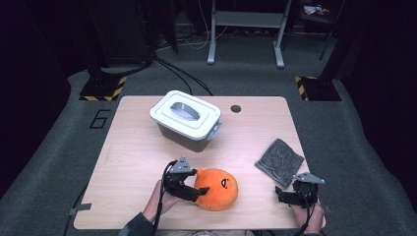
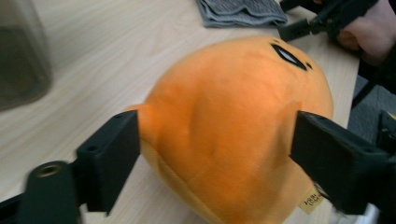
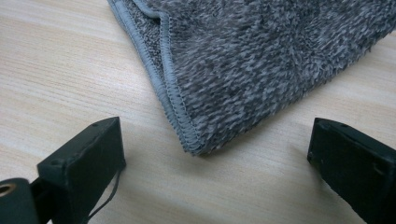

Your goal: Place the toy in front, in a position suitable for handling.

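Left hand-held gripper (image 1: 198, 183) with jaws straddling the orange plush toy (image 1: 216, 188) at the near tabletop (image 1: 133, 157) edge, pads touching its sides for lifting. Right hand-held gripper (image 1: 281, 195) wide open, empty, near grey cloth (image 1: 279, 161).

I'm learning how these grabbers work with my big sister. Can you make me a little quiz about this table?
1. True or false: the lid is on the white box.
2. What lies on the table just ahead of the right tool? A) a spoon B) a grey cloth C) a cup
3. Which thing is between the jaws of the left tool?

Key
1. True.
2. B. The cloth's corner points at the gap between the open jaws, untouched.
3. The orange plush toy. The jaws sit at its two sides, pressing its fabric.
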The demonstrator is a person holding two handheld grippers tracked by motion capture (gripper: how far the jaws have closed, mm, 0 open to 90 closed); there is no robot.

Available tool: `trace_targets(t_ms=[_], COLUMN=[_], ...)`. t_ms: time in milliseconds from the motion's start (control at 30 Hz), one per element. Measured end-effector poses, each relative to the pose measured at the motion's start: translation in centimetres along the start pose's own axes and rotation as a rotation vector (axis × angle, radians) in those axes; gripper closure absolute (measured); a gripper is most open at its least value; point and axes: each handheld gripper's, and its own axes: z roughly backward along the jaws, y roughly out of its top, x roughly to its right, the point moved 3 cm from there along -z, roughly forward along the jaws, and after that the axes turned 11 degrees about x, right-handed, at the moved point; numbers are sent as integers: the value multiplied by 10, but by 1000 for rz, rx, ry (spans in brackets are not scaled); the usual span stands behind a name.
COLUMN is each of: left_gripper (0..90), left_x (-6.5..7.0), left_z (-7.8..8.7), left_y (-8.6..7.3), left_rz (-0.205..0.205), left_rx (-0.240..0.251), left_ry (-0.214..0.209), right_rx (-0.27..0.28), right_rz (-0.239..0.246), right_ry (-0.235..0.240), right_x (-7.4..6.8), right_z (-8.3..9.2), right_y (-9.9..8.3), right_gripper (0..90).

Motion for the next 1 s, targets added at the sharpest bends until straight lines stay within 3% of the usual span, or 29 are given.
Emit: trace_targets(t_ms=[67, 167, 300, 467, 800, 1000], left_gripper=[313, 383, 532, 682, 756, 755], left_x=[3, 7, 14, 17, 20, 12], left_z=[-3, -6, -8, -8, -7, -13], left_y=[-3, -7, -12, -14, -6, 8], left_rz=[7, 2, -27, -54, -74, -100], left_rx=[6, 0, -12, 23, 97, 109], left_ry=[-3, 2, 24, 53, 61, 87], right_rx=[-1, 0, 0, -1, 0, 0], right_rz=[-1, -1, -1, -3, -2, -2], right_ry=[0, 0, 0, -3, -2, -2], right_x=[0, 0, 0, 0, 0, 0], right_z=[0, 0, 0, 0, 0, 0], right_y=[0, 0, 0, 0, 0, 0], right_gripper=[29, 29, 29, 29, 29, 29])
